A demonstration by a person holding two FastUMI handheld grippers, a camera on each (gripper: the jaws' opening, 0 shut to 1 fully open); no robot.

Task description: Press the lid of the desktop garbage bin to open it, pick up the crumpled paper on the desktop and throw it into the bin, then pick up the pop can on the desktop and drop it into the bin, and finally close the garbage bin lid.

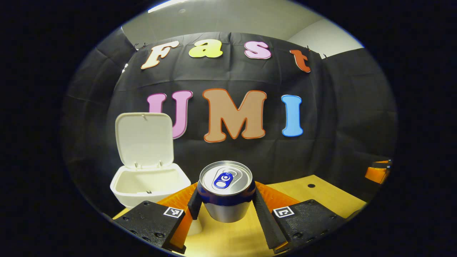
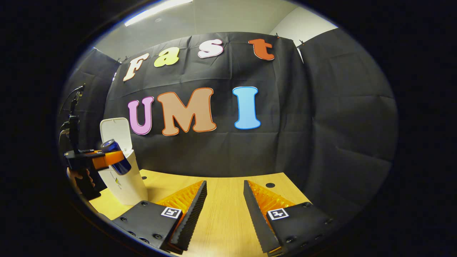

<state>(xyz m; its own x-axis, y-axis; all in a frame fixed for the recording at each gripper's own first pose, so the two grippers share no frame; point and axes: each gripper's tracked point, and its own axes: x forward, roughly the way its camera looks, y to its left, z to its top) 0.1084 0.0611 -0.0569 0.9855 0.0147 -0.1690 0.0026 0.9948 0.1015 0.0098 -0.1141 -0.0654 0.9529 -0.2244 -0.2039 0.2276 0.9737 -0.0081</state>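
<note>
Blue-and-silver pop can lifted clear of the wooden tabletop, pinched between both fingers of the left gripper.
The white plastic desktop bin stands toward the tabletop's far left edge, its hinged lid upright and open, just beyond the can. The right gripper hangs above the tabletop, fingers wide apart, nothing between them.

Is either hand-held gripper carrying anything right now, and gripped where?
The left hand-held gripper holds the pop can by its sides, upright. The right hand-held gripper is open, holding nothing.
</note>
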